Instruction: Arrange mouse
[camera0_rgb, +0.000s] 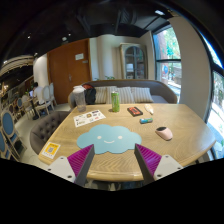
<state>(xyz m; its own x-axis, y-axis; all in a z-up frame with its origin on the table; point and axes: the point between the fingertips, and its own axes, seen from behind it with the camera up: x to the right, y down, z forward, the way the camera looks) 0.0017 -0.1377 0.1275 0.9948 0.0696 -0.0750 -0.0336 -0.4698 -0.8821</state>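
A pale pink mouse (164, 132) lies on the wooden table (185, 140), beyond my right finger and to the right of a light blue cloud-shaped mouse pad (106, 138) with a smiling face. The pad lies just ahead of my fingers. My gripper (113, 158) is open, hovering over the table's near edge, with nothing between the magenta pads (80, 158).
A green bottle (115, 100) stands at the table's far side. A printed sheet (88, 117), a dark booklet (134, 111), a small teal item (146, 120) and a yellow book (49, 151) lie on the table. Chairs stand at the left, a sofa behind.
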